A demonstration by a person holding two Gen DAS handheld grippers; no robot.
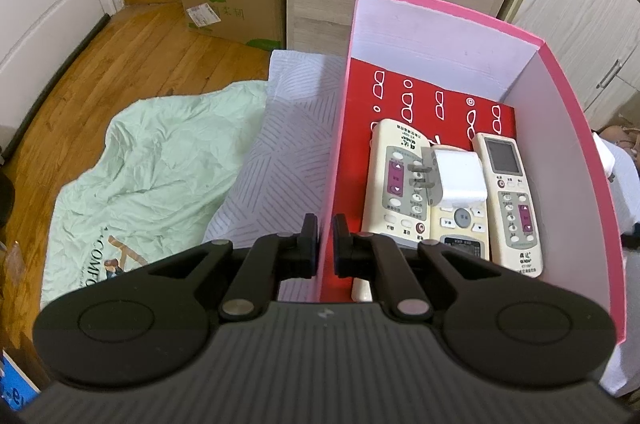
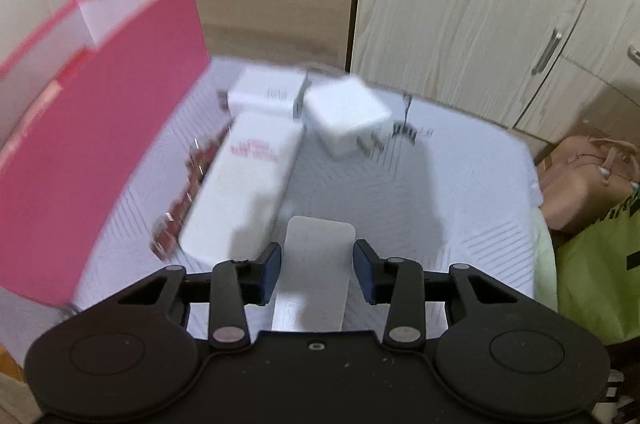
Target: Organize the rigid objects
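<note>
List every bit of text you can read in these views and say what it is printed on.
"COMFO", cut off: green bedding.
Chinese print on cardboard box: too faint to read.
Button labels on the remotes in the pink box: too small.
Red print on long white box: blurred.

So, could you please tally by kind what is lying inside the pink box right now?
Remote controls: 3
White plug adapters: 1
Total: 4 in the pink box
</note>
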